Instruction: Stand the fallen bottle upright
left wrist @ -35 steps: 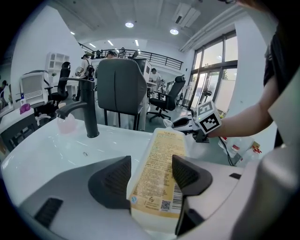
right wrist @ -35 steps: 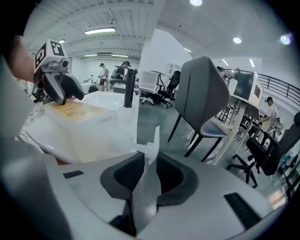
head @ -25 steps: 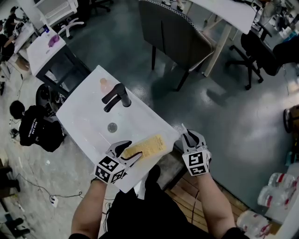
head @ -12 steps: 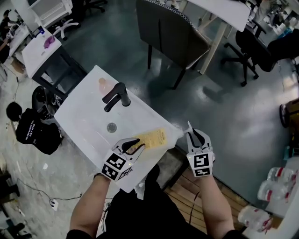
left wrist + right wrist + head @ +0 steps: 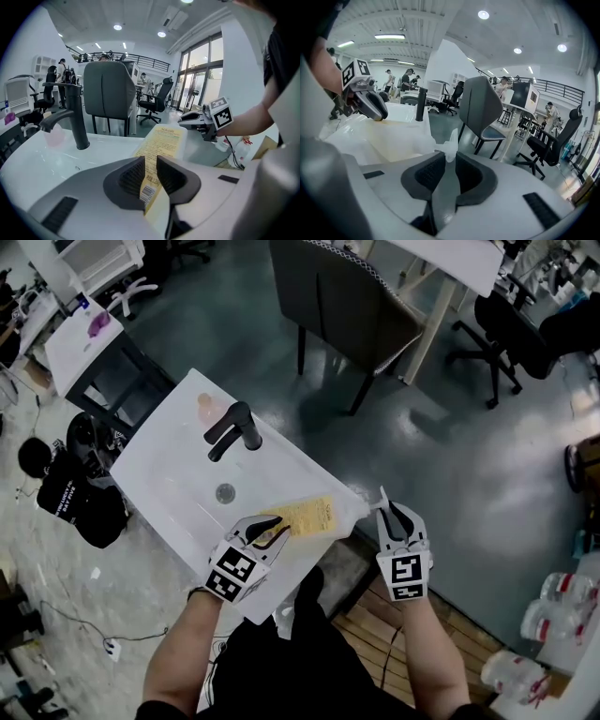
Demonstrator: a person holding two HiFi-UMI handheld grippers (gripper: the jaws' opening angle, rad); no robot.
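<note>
A clear bottle (image 5: 309, 516) with a yellow label lies tilted over the near right edge of the white sink (image 5: 178, 474). My left gripper (image 5: 267, 529) has just been closing and now pinches the bottle's base end; in the left gripper view the pads press the labelled bottle (image 5: 161, 143) on both sides. My right gripper (image 5: 391, 514) is shut on the bottle's white pump nozzle (image 5: 451, 143), which sticks up between its pads. The bottle's body (image 5: 389, 133) stretches away to the left gripper (image 5: 370, 105) in the right gripper view.
A black faucet (image 5: 234, 432), a drain (image 5: 225, 493) and a pink object (image 5: 208, 409) are on the sink. A dark chair (image 5: 347, 306) stands beyond it. Wooden boards (image 5: 375, 615) lie by my feet, and large water bottles (image 5: 553, 615) sit at the right.
The left gripper's jaws stood wide around the bottle's base a second ago and have closed onto it. The bottle has shifted slightly right and up with the right gripper.
</note>
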